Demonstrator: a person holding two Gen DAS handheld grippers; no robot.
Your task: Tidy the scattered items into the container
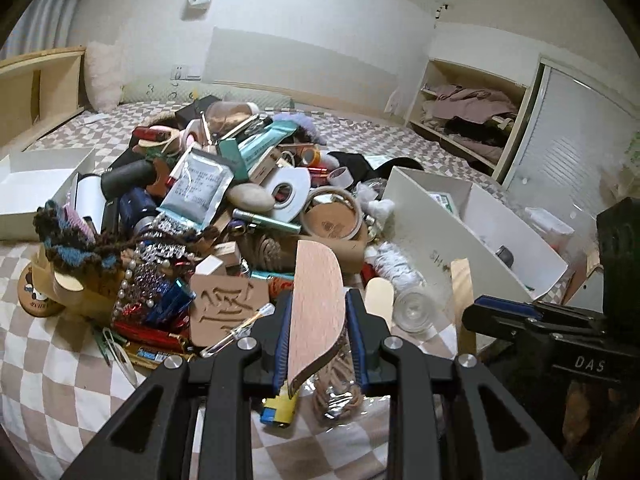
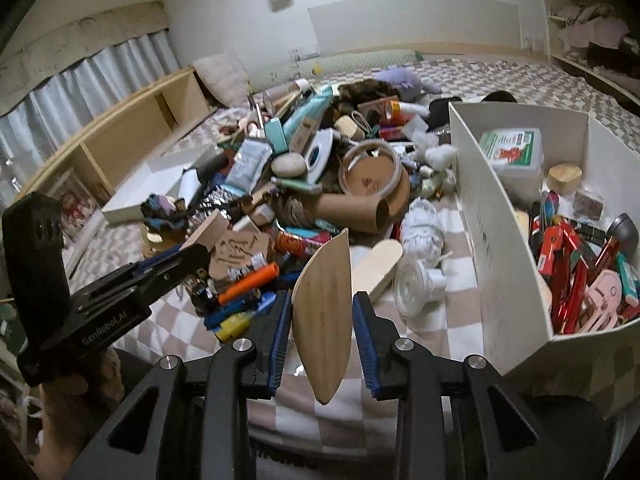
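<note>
My left gripper point(image 1: 318, 304) is shut on a flat pinkish wooden piece point(image 1: 316, 272) with a rounded top, held upright above the pile's near edge. My right gripper point(image 2: 322, 300) is shut on a leaf-shaped wooden slice point(image 2: 322, 344), raised over the checked bedspread. Both tools show in each other's views: the right gripper point(image 1: 496, 312) at the right, the left gripper point(image 2: 188, 254) at the left. The white cardboard container point(image 2: 476, 216) stands to the right, holding red pens, a green-and-white case and several other items. It also shows as the white container point(image 1: 436, 216).
A big pile of scattered items point(image 1: 224, 208) covers the checked bedspread point(image 1: 48, 356). A clear plastic cup point(image 2: 414, 284), a flat pale stick point(image 2: 378, 268) and a cardboard tube point(image 2: 352, 210) lie near the container. A shallow white box point(image 1: 32, 188) sits at the left.
</note>
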